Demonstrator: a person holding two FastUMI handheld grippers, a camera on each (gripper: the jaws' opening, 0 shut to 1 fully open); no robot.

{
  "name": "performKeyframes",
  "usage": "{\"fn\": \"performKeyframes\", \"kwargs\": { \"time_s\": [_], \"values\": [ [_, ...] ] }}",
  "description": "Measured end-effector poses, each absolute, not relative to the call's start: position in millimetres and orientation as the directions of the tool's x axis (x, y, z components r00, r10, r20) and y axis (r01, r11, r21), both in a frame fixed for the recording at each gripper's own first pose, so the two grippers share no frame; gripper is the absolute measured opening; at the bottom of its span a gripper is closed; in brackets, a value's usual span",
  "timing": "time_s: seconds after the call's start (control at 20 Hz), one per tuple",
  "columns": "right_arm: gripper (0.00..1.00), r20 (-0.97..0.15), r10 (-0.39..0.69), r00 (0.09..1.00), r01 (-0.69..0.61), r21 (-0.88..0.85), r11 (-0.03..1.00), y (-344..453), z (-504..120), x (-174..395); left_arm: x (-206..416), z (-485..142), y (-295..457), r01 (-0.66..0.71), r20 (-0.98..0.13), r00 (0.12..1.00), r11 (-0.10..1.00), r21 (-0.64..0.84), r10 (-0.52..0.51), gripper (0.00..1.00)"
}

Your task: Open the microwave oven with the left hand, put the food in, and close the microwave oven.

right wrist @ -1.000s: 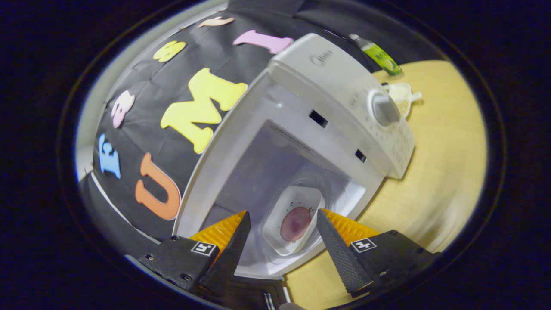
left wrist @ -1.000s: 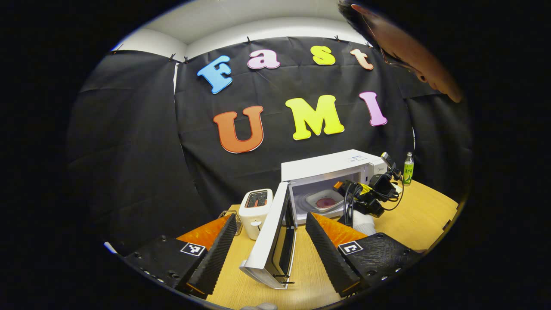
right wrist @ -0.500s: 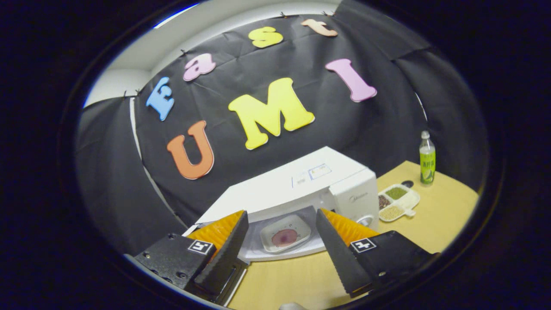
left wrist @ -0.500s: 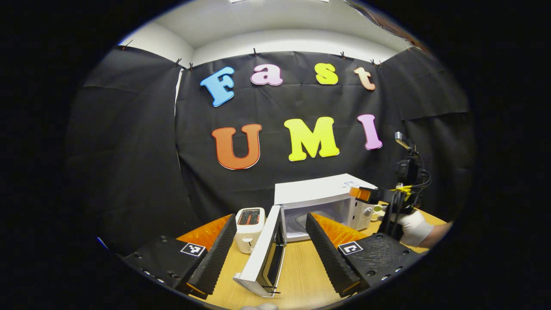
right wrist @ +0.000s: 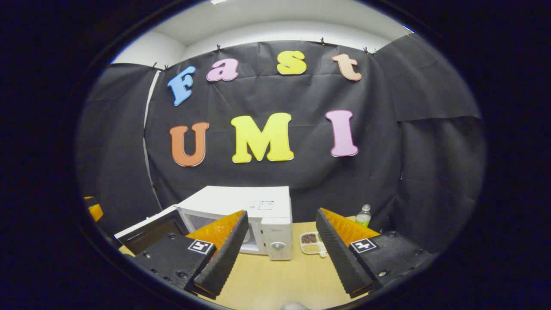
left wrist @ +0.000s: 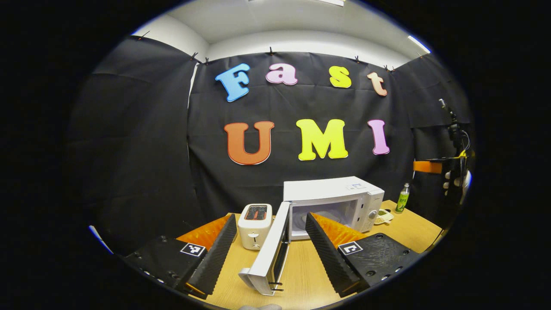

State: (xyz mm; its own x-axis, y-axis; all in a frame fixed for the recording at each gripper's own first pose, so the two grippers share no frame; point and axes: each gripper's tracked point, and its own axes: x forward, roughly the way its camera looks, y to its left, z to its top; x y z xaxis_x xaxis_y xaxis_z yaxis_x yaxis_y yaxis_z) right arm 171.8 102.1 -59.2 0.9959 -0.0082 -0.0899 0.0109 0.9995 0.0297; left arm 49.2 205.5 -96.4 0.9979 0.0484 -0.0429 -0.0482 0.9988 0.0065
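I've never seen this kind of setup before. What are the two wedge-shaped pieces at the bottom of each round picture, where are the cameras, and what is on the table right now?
There is no robot arm here. A person holds a two-finger tool in each hand, and a fisheye camera rides on each tool, looking forward along its jaws. The wedges at the bottom are those jaws: the left gripper in the left gripper view and the right gripper in the right gripper view. Both stand open and hold nothing.

On the wooden table sits a white microwave oven with its door swung open toward the left gripper. A white toaster stands beside it. On the other side lie a small divided dish and a green bottle. Far right in the left gripper view, a gloved hand holds the other tool raised.
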Motion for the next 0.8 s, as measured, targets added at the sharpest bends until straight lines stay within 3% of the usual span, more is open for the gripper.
{"fn": "performKeyframes", "kwargs": {
  "time_s": [0.1,0.15,0.25,0.3,0.35,0.4,0.45,0.5,0.55,0.6,0.65,0.8],
  "values": [
    [0.91,-0.097,-0.040,0.994,0.039,-0.014,0.999,79.4,-51.5,153.7,51.7,-97.0,217.4,-0.067,-0.031,0.997,0.998,-0.011,0.067,0.96],
    [1.00,-0.094,-0.054,0.994,0.051,-0.036,0.998,71.4,-46.0,144.0,51.5,-96.7,221.1,-0.072,-0.027,0.997,0.997,-0.022,0.071,0.96],
    [1.00,-0.078,-0.076,0.994,0.071,-0.074,0.995,63.7,-39.0,125.9,53.4,-98.5,228.8,-0.080,-0.027,0.997,0.996,-0.042,0.079,0.96],
    [0.92,-0.080,-0.081,0.994,0.074,-0.079,0.994,61.7,-39.1,118.4,53.9,-98.9,233.4,-0.087,-0.030,0.996,0.995,-0.051,0.085,0.96],
    [1.00,-0.089,-0.081,0.993,0.075,-0.072,0.995,61.7,-40.9,112.1,54.7,-98.0,236.9,-0.093,-0.032,0.995,0.994,-0.059,0.092,0.96],
    [0.92,-0.097,-0.085,0.992,0.080,-0.055,0.995,60.5,-44.2,107.5,54.7,-96.7,241.2,-0.101,-0.027,0.995,0.993,-0.065,0.100,0.96],
    [1.00,-0.106,-0.083,0.991,0.080,-0.034,0.996,60.4,-45.8,104.3,55.0,-96.4,245.6,-0.116,-0.027,0.993,0.991,-0.068,0.114,0.96],
    [0.92,-0.120,-0.079,0.990,0.077,-0.017,0.997,60.5,-50.7,101.9,54.9,-97.1,249.0,-0.124,-0.030,0.992,0.990,-0.072,0.122,0.94],
    [0.92,-0.136,-0.075,0.988,0.075,-0.007,0.997,61.4,-54.7,101.2,53.1,-98.4,248.6,-0.126,-0.034,0.992,0.989,-0.078,0.124,0.92],
    [1.00,-0.147,-0.070,0.987,0.071,0.000,0.997,60.6,-58.0,101.0,51.8,-97.8,249.1,-0.125,-0.035,0.992,0.989,-0.081,0.123,0.83],
    [0.92,-0.155,-0.067,0.986,0.068,0.004,0.998,60.3,-58.3,100.6,50.5,-101.0,248.7,-0.122,-0.042,0.992,0.990,-0.076,0.119,0.78],
    [0.92,-0.147,-0.060,0.987,0.061,0.002,0.998,56.6,-52.0,100.9,47.2,-103.4,237.8,-0.068,-0.040,0.997,0.996,-0.062,0.065,0.64]
  ]
}}
